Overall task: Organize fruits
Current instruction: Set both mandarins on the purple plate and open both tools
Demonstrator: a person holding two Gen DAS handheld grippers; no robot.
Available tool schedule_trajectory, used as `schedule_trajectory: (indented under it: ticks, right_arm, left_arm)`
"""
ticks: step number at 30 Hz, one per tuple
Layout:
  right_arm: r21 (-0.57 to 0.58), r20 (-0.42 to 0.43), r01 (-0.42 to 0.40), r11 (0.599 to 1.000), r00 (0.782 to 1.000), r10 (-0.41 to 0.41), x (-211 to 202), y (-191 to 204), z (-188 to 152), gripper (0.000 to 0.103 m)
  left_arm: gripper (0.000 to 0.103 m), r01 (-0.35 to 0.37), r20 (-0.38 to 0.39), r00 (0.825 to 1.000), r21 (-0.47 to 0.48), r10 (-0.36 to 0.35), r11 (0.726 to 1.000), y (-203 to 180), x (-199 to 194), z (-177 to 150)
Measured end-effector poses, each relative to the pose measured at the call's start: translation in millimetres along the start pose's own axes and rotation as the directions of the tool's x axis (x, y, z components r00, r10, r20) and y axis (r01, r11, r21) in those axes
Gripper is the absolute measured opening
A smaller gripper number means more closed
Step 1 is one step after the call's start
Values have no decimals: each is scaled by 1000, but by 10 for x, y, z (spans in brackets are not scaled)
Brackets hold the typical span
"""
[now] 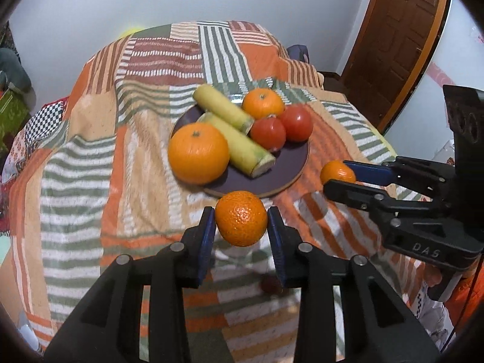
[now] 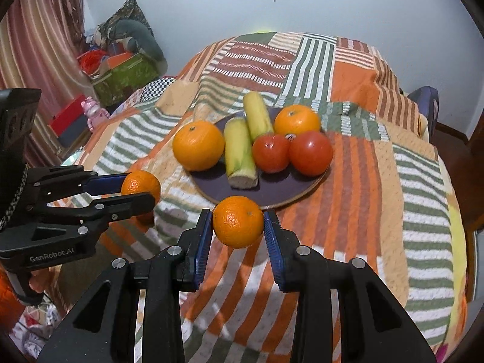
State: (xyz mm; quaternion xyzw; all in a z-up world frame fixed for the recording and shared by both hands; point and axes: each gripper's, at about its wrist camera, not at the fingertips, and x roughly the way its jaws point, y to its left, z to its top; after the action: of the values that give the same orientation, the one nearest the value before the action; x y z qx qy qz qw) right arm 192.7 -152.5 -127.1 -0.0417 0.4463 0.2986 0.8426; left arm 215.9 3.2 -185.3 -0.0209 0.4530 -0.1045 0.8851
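A dark round plate (image 1: 290,169) (image 2: 305,189) on the patchwork quilt holds two oranges (image 1: 198,152) (image 1: 263,103), two yellow-green banana pieces (image 1: 242,145) (image 1: 222,107) and two red tomatoes (image 1: 268,133) (image 1: 296,122). My left gripper (image 1: 241,219) is shut on a mandarin (image 1: 241,218) just in front of the plate's near rim. My right gripper (image 2: 238,222) is shut on another mandarin (image 2: 238,221), also held at the plate's near edge. Each gripper shows in the other's view, the right one (image 1: 338,177) and the left one (image 2: 140,189), each with its mandarin.
The quilt (image 1: 90,163) covers a bed with folds and dips. A wooden door (image 1: 396,30) stands at the right. Boxes, toys and a curtain (image 2: 115,69) crowd the left side of the room. A white wall lies behind.
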Motion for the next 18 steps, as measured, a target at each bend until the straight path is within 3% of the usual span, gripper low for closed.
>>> schedule_trajectory:
  ticks: [10, 18]
  right_arm:
    - [3, 0, 20, 1000, 1000, -20, 156, -190, 171, 32]
    - [19, -42, 23, 1000, 999, -23, 384, -303, 167, 32]
  left_arm:
    - [35, 32, -11, 999, 12, -32, 999, -41, 300, 245]
    - [35, 30, -39, 999, 44, -29, 999, -102, 511, 252]
